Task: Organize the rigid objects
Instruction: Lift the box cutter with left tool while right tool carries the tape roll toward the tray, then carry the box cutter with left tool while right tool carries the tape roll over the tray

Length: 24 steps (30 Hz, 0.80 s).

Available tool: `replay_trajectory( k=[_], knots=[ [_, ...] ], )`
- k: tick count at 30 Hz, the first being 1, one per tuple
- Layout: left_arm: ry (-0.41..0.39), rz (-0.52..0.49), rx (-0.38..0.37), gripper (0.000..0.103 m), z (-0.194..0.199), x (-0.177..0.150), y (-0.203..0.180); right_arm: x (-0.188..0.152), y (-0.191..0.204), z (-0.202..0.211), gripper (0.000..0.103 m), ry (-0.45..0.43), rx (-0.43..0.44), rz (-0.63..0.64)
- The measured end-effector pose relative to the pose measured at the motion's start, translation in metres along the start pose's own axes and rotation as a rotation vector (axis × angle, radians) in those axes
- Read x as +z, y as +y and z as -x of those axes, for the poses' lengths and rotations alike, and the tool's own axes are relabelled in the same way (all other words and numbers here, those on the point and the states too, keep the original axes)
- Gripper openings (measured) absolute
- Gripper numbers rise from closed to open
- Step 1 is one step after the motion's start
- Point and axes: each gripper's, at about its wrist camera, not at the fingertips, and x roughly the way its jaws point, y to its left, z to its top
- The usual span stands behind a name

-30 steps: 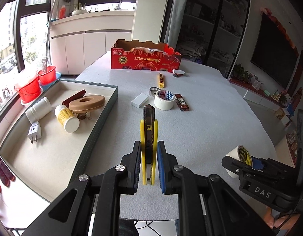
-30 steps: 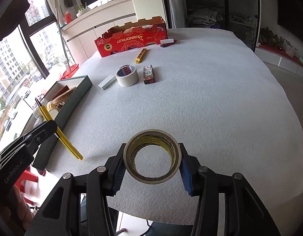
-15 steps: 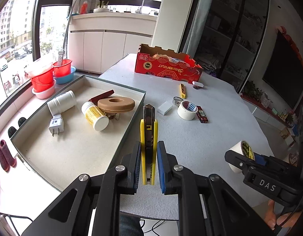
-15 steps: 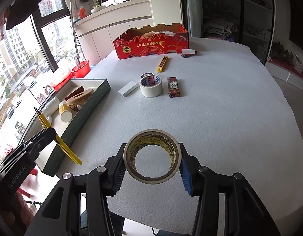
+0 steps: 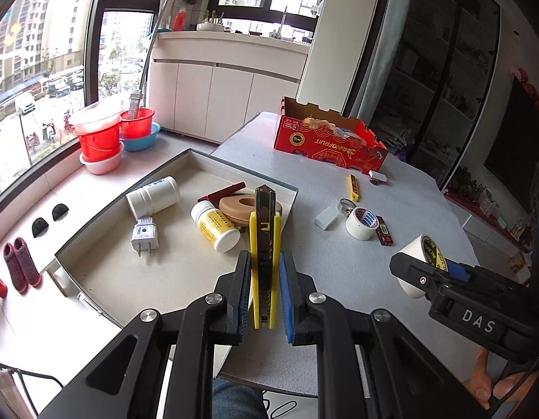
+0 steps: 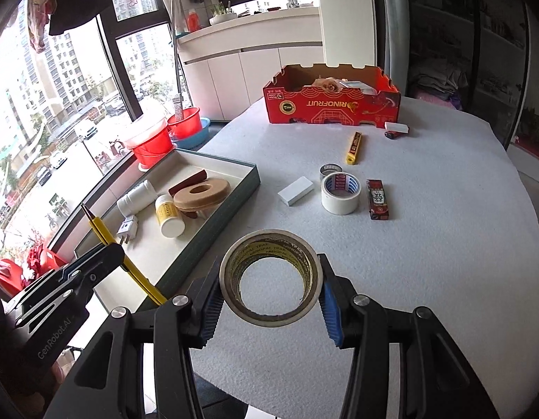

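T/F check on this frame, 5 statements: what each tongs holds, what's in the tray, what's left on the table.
1. The left tongs grip a yellow box cutter. True.
2. The right tongs are empty. False: they hold a tape roll.
3. A white plug lies in the tray. True.
4. The red fruit box sits inside the tray. False: it stands on the table.
5. Another tape roll sits on the table. True.
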Motion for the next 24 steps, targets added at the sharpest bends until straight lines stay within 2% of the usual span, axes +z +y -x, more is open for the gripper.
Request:
replay_trajectory(
  k=[11, 17, 24],
  knots=[
    [-0.044, 0.075, 0.137, 0.017, 0.004, 0.018, 0.053, 0.02, 0.035, -0.012, 0.05, -0.006, 0.072, 0.059],
    [-0.034, 0.111, 0.2, 0.017, -0.003, 0.021, 0.078, 0.031, 0.054, -0.021, 0.05, -0.008, 0.103, 0.097],
    [-0.006, 0.113, 0.239, 0.017, -0.02, 0.021, 0.088, 0.041, 0.081, -0.042, 0.05, 0.02, 0.145, 0.142]
  ],
)
